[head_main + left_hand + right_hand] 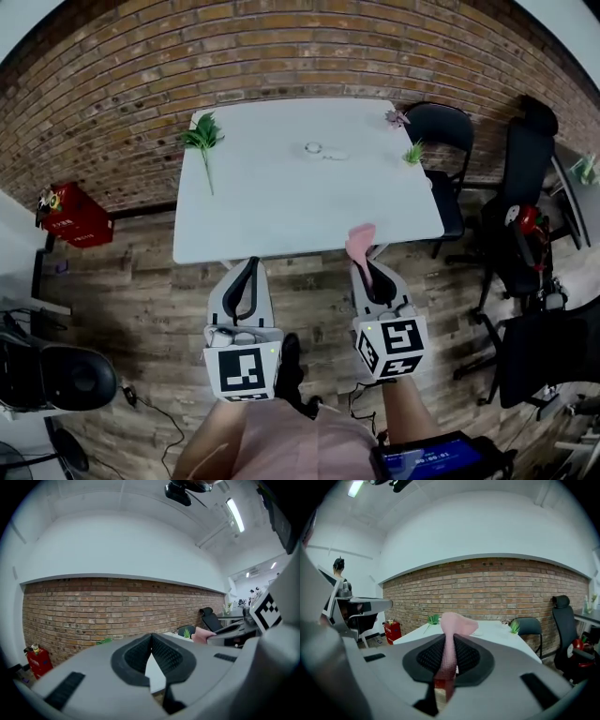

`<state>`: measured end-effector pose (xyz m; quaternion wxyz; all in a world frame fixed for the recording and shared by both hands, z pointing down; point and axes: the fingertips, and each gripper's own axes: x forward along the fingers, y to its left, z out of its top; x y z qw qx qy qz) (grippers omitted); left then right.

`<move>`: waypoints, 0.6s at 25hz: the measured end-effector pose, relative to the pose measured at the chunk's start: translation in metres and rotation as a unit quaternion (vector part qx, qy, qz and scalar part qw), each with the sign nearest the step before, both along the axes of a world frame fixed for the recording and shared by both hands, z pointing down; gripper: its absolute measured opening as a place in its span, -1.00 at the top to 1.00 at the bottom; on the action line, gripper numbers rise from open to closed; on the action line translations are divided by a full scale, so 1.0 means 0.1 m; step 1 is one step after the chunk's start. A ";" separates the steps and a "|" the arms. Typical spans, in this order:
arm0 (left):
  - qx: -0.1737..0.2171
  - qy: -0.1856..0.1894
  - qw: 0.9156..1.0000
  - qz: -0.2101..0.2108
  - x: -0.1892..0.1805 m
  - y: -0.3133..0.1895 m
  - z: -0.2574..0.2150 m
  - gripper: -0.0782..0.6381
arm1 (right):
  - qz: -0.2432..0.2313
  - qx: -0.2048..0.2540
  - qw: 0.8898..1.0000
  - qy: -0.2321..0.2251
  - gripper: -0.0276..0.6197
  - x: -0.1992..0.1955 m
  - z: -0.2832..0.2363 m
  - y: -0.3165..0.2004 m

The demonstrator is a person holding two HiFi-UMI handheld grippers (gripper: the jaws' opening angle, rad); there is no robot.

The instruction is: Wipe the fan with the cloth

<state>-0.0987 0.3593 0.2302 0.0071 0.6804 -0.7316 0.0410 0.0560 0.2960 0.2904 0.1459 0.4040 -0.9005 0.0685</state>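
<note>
Right gripper view shows the right gripper clamped on the pink cloth, whose free end stands past the jaw tips, seemingly as a wiping pad. Beside it, the left gripper is clenched empty. A white table lies just ahead of both; I cannot pick out the fan

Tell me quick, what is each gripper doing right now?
The left gripper is closed and empty.
The right gripper is closed on the pink cloth.
</note>
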 end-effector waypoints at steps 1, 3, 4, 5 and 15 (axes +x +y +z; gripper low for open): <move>0.001 0.000 1.000 0.002 -0.06 -0.11 -0.02 0.75 | 0.003 0.001 1.000 0.000 0.78 -0.05 -0.03 -0.11; 0.003 -0.002 1.000 0.009 -0.17 -0.33 -0.07 0.75 | 0.009 0.004 1.000 0.000 0.78 -0.15 -0.08 -0.31; 0.003 -0.004 1.000 0.015 -0.21 -0.43 -0.09 0.75 | 0.013 0.007 1.000 0.000 0.78 -0.18 -0.12 -0.40; 0.003 -0.006 1.000 0.021 -0.24 -0.52 -0.10 0.75 | 0.017 0.011 1.000 0.001 0.78 -0.21 -0.15 -0.48; 0.008 -0.007 0.998 0.066 -0.26 -1.19 -0.13 0.75 | 0.060 0.025 0.998 0.005 0.78 -0.15 -0.28 -1.09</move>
